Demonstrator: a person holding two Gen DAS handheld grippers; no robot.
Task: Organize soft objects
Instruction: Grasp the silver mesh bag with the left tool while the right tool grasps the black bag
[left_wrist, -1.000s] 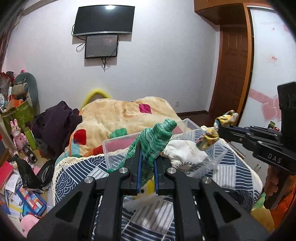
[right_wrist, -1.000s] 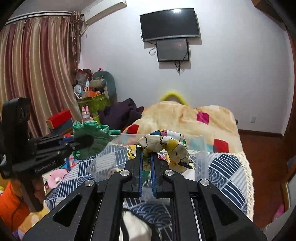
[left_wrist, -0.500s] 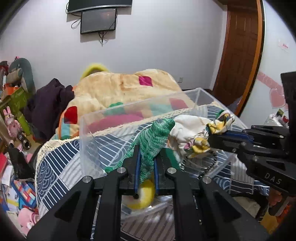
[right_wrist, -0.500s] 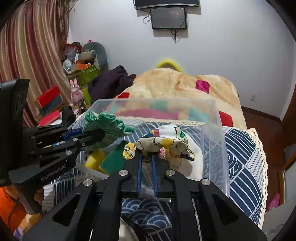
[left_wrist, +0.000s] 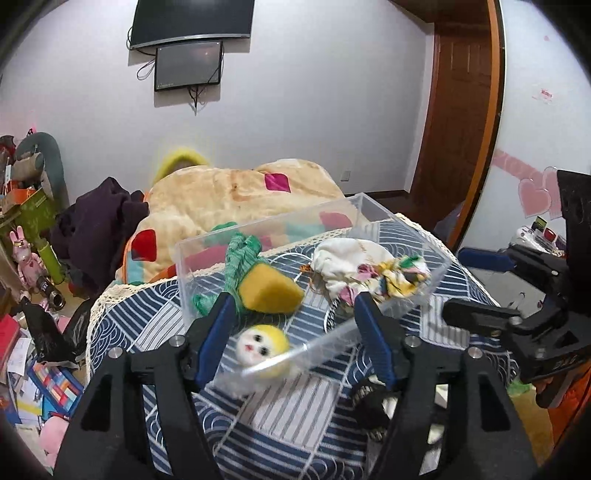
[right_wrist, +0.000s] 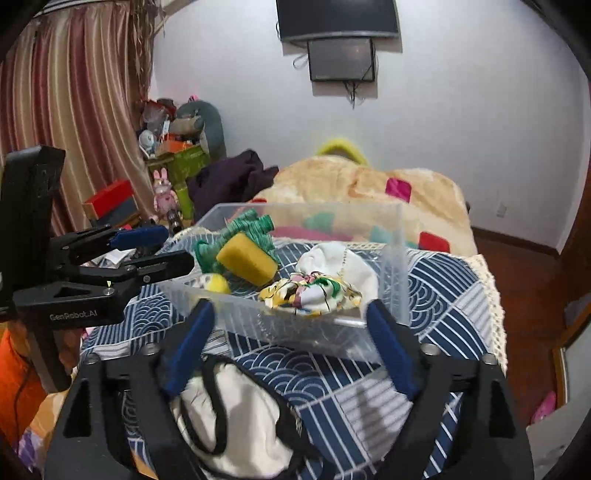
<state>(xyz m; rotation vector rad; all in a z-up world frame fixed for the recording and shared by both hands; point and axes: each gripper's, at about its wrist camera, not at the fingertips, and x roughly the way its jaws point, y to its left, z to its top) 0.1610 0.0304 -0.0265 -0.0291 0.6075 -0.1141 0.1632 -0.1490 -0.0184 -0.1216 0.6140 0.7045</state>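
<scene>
Green knit sock (left_wrist: 236, 266) and crumpled patterned cloth (right_wrist: 310, 293) lie in clear bin (right_wrist: 395, 236); both grippers' fingers wide, empty.

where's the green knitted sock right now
The green knitted sock lies inside the clear plastic bin at its far left end, partly under the yellow sponge, released by both open grippers.

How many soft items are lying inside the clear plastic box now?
5: green knit glove, yellow sponge, yellow-hooded doll head, white cloth, patterned cloth. More may be hidden beneath.
</scene>
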